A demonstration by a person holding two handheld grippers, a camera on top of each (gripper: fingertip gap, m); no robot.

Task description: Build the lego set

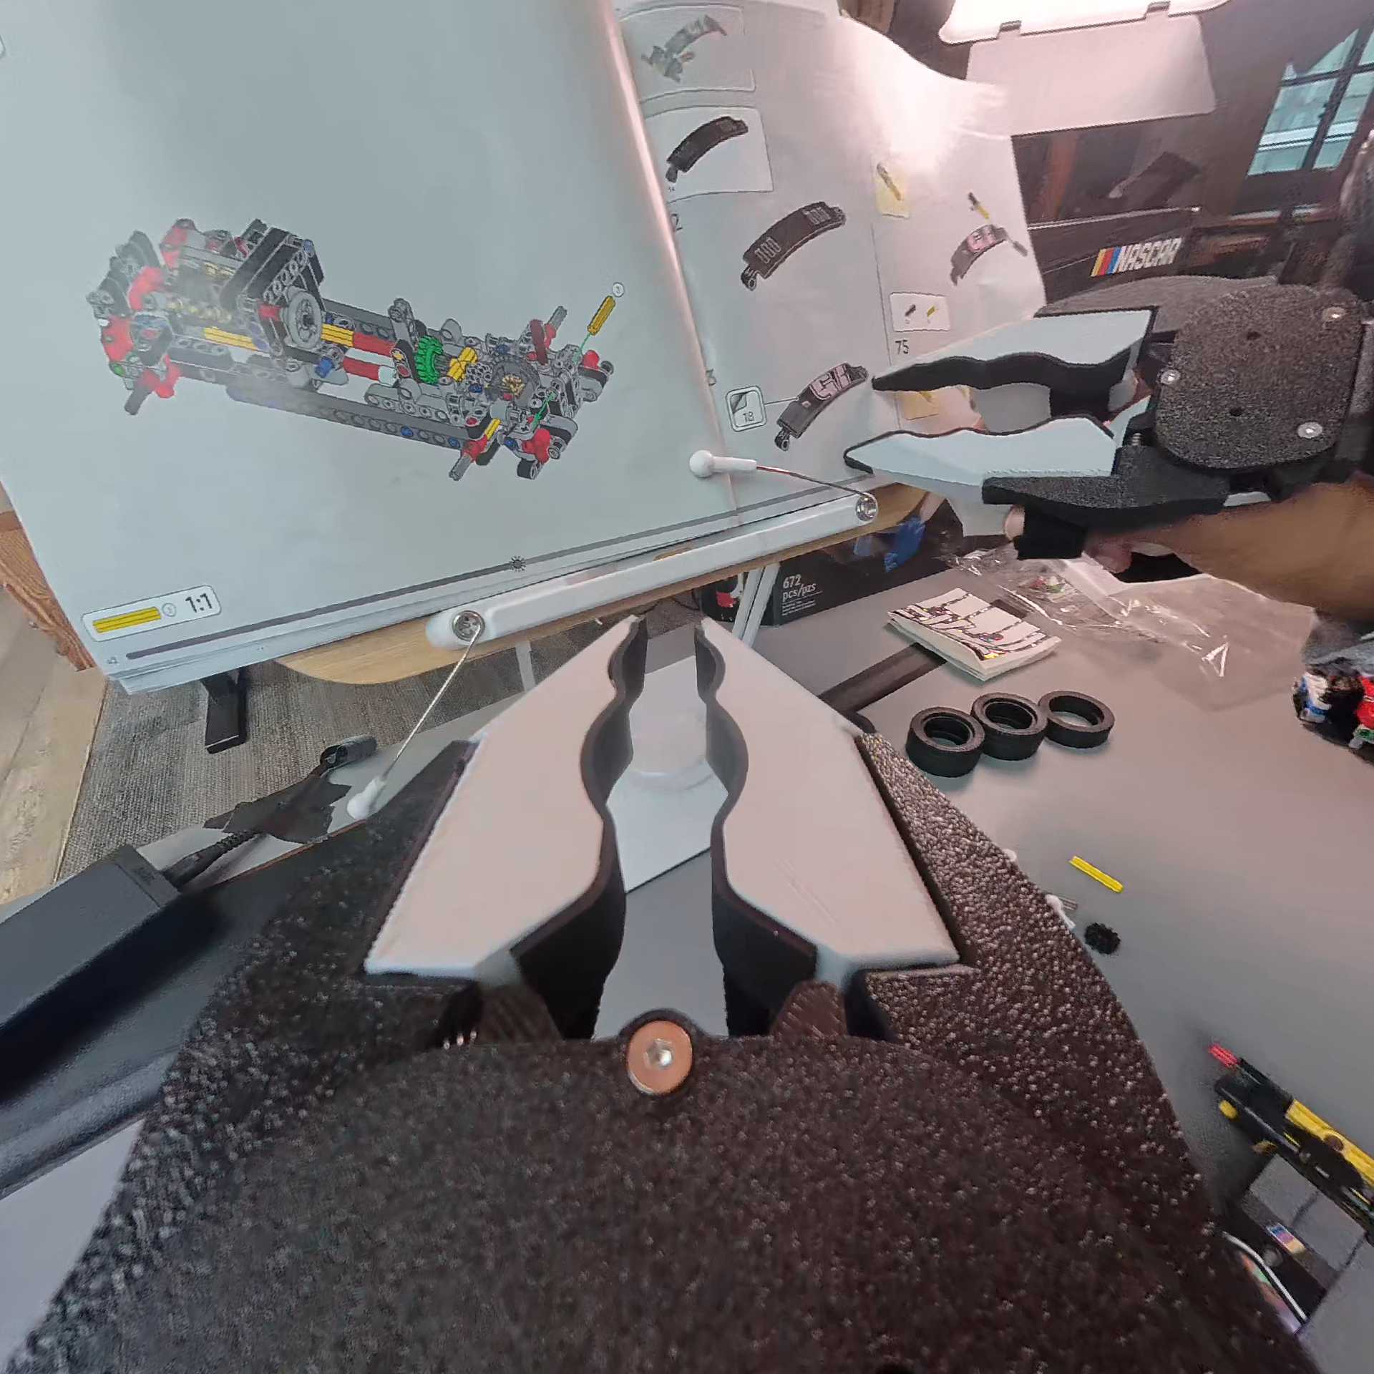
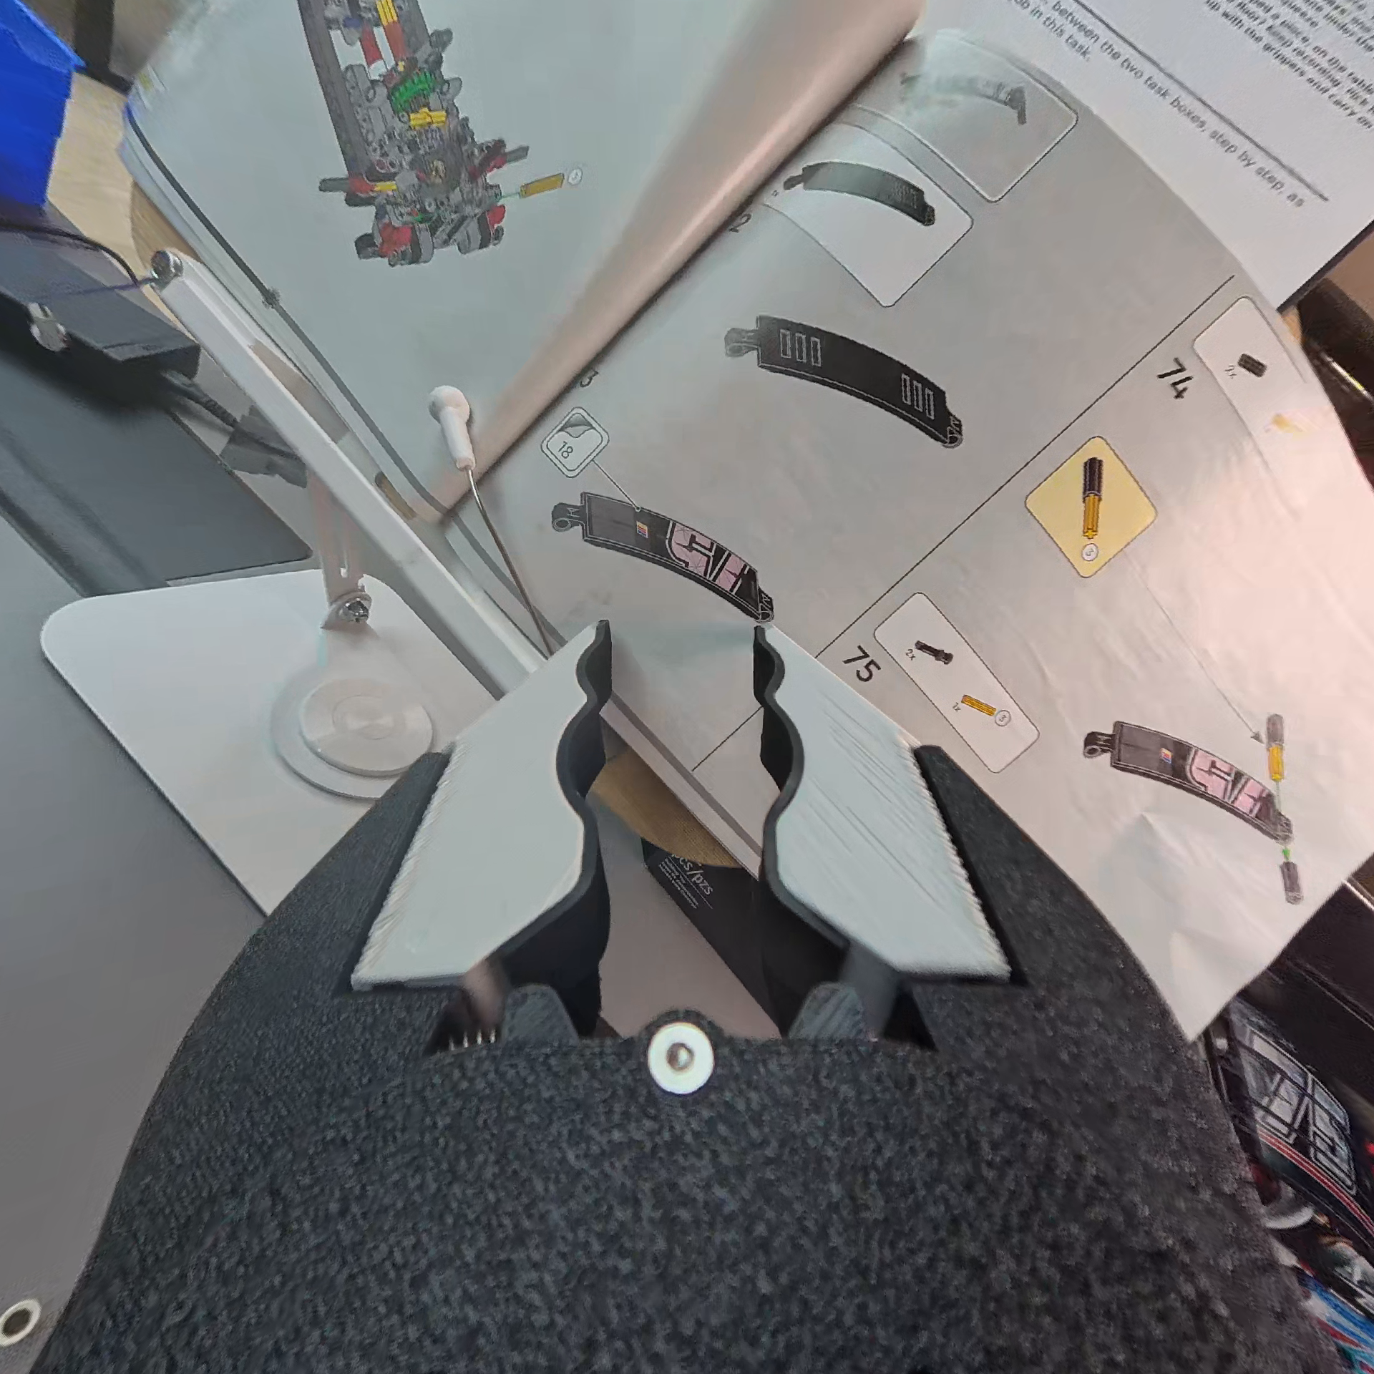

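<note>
The open instruction booklet [image 1: 372, 372] leans on a white stand [image 1: 669, 580]. My left gripper [image 1: 669, 632] is narrowly open and empty, held low in front of the stand. My right gripper [image 1: 862, 424] is open and empty, with its tips at the lower edge of the booklet's right page. In the right wrist view the gripper [image 2: 680, 636] has its jaws either side of that page edge on the booklet [image 2: 818, 446]. Three black tyres [image 1: 1007, 725], a yellow axle [image 1: 1095, 873] and a small black gear [image 1: 1102, 938] lie on the grey table.
A sticker sheet [image 1: 974, 632], a clear plastic bag [image 1: 1115, 595] and the black set box [image 1: 818, 595] lie behind the tyres. Partly built assemblies sit at the right edge [image 1: 1338, 706] and bottom right [image 1: 1301, 1123]. A black power adapter [image 1: 89, 914] is at the left. The stand's base [image 2: 186, 669] rests on the table. Spacing between my two grippers at the tips: around 20 cm.
</note>
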